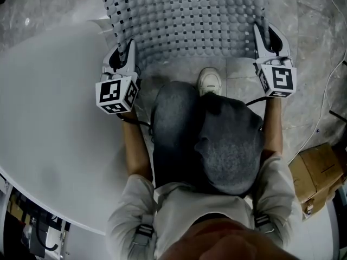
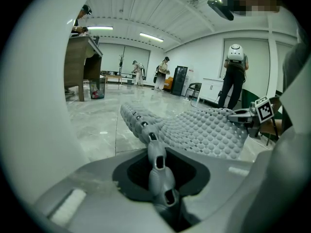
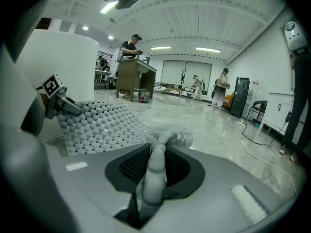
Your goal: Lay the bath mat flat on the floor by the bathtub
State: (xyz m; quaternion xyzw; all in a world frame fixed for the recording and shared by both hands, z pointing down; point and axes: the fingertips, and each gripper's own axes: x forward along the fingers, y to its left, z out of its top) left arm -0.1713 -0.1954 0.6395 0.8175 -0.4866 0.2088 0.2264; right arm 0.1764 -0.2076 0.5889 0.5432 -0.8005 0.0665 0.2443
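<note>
Both grippers are on the bath mat right now. The left gripper has its fingers clamped on the near left corner, and the grey bobbled edge runs straight out from between them. The right gripper is pinched shut on the near right corner in the same way, with the mat's edge bunched up just past its fingertips.

The mat stretches away from both sets of fingers, taut between them, over a glossy grey marble-look floor. Whether its far end touches that floor I can't tell. The white curved bathtub sits just outside the left fingers. The person's white shoe is planted behind the fingers, between the two grippers.

Out past the right fingers a white cable trails across the tiles, with a cardboard box further back. It's a big, bright room beyond the mat: strip lights on a white ceiling, a wooden desk, a black cabinet and several people standing about, well away from the fingers.
</note>
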